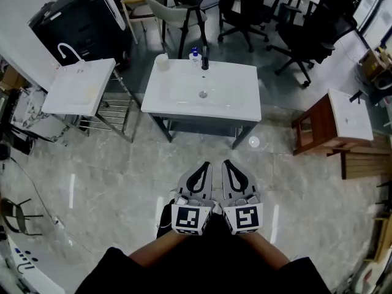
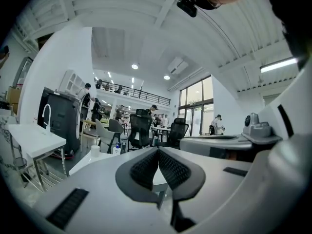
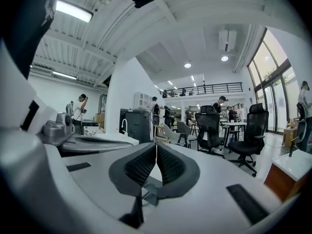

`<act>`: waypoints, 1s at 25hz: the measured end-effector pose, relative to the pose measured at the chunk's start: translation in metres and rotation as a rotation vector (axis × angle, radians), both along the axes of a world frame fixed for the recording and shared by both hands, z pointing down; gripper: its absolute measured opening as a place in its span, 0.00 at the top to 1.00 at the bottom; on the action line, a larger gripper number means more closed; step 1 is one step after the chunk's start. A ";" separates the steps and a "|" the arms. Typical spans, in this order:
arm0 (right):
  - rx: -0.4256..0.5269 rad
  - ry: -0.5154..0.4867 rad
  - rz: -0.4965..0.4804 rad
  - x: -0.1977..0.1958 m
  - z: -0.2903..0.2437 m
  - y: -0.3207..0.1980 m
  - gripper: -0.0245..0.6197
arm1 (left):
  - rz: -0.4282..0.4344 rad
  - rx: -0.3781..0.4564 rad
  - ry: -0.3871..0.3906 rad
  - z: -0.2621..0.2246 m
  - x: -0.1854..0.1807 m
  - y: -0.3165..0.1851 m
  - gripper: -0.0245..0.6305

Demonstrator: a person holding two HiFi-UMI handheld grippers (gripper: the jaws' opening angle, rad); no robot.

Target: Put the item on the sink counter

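Our left tongs and right tongs sit side by side, pads pressed together, holding nothing. Both point to 12 o'clock. The sink surface lies straight ahead at 12, well apart from them. On its far edge a cup stands at 11 and a bottle at 12. We cannot tell which is the item. The left tongs look slightly nearer both.

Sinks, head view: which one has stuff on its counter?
The middle sink, the one with the black faucet: a white cup and a bottle stand at its back edge. The left sink and right sink show only a faucet.
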State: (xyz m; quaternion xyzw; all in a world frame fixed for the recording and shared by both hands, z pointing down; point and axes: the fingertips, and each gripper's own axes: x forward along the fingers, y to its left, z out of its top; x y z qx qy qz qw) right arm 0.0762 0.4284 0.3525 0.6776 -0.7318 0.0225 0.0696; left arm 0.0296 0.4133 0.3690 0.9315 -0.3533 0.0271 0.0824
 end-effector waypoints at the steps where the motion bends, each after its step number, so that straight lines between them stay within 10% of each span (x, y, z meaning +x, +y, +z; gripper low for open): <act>1: -0.014 0.002 0.006 0.000 0.002 0.000 0.91 | 0.007 0.006 0.009 -0.004 -0.001 0.000 0.94; 25: -0.062 -0.073 -0.079 -0.012 0.029 0.021 0.91 | -0.018 0.055 -0.054 0.005 -0.014 0.016 0.94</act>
